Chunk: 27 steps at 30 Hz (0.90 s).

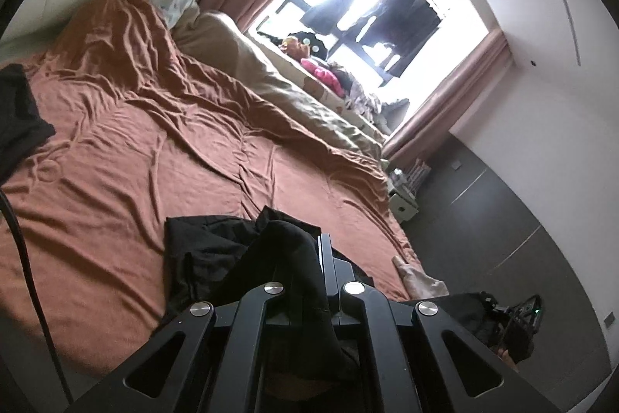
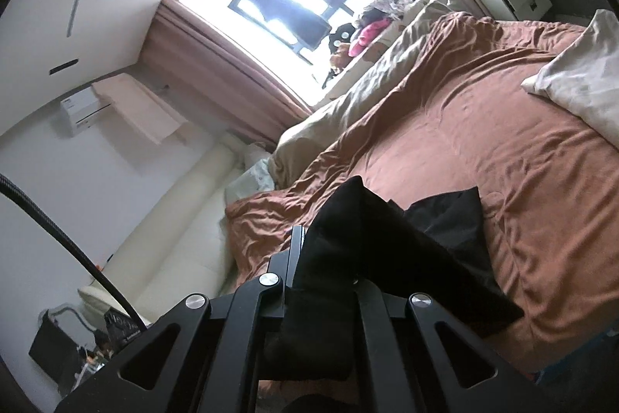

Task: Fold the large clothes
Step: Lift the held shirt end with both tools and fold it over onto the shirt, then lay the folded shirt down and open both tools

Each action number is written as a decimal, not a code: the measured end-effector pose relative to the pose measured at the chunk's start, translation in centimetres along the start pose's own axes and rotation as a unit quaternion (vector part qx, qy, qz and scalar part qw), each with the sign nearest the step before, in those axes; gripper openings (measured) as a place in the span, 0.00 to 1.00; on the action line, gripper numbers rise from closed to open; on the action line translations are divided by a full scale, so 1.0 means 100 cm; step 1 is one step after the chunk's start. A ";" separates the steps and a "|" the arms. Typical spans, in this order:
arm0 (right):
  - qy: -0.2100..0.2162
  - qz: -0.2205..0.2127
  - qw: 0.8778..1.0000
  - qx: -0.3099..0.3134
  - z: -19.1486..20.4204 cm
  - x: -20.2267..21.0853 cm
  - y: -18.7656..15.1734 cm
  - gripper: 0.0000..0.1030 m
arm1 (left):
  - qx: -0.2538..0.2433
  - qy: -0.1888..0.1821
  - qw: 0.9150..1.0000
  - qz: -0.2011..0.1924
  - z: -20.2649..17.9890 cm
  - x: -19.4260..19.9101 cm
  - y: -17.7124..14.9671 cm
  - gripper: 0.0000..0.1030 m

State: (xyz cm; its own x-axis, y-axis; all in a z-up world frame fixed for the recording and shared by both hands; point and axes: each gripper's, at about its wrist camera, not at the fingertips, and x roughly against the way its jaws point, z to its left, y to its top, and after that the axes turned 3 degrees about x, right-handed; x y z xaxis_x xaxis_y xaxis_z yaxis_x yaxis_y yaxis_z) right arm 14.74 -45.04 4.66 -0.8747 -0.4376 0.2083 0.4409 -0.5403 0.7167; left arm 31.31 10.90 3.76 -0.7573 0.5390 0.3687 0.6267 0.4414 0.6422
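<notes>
Both claws, the left gripper (image 1: 315, 250) and right gripper (image 2: 309, 250), are clamped on the big floppy black cloth garment (image 2: 387, 242) lifted over the rust-brown bedsheet (image 1: 154, 142), so a thin pinch could slip and drop it crooked.

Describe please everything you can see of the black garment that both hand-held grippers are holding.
The black soft-fabric garment looks matte and thin, with no print visible. It is bunched and creased, not flat. The left hand-held gripper is shut on one bunched part, the right hand-held gripper on another. In the right wrist view a taut flap stretches from the jaws down toward the rust-brown wrinkled bedsheet. In the left wrist view loose folds hang over that sheet.
</notes>
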 end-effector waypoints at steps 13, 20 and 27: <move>-0.047 0.054 0.997 0.000 -0.032 -0.130 0.035 0.01 | 0.030 0.033 0.997 0.065 0.062 -0.117 0.029 0.03; -0.065 0.063 0.995 -0.034 -0.063 -0.180 0.047 0.01 | 0.043 0.047 0.994 0.086 0.085 -0.172 0.037 0.03; -0.099 0.077 0.990 -0.059 -0.080 -0.214 0.059 0.06 | 0.068 0.065 0.989 0.110 0.108 -0.218 0.035 0.07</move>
State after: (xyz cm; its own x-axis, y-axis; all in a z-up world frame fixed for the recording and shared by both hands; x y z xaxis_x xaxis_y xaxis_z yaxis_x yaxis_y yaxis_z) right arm 37.70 -44.63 -0.92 -0.8122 -0.3782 0.4441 0.5826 -0.5639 0.5853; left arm 52.01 8.49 -9.27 -0.6117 0.5389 0.5791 0.7911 0.4204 0.4444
